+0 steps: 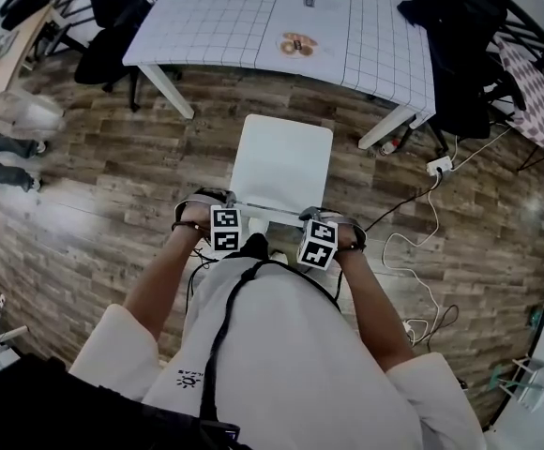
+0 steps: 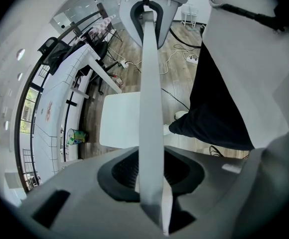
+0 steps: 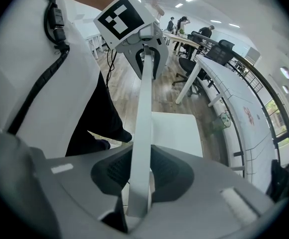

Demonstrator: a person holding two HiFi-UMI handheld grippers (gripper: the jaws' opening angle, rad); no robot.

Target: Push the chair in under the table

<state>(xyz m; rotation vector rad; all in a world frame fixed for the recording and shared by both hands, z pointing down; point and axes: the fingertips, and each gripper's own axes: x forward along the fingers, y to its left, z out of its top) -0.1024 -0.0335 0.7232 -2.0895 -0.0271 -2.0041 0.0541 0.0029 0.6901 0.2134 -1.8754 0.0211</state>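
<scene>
Two tools pinch the backrest of a white, square-seated chair (image 1: 281,162), which stands short of the white grid-lined surface (image 1: 234,17).

The chair is on the wood-plank floor (image 1: 113,186), facing the surface with a gap between them. The left tool (image 1: 223,204) and right tool (image 1: 319,216) each clamp the thin top rail (image 1: 270,210) near its ends, probably to keep the push straight. Both forearms reach forward side by side, tools pointing steeply down.
</scene>
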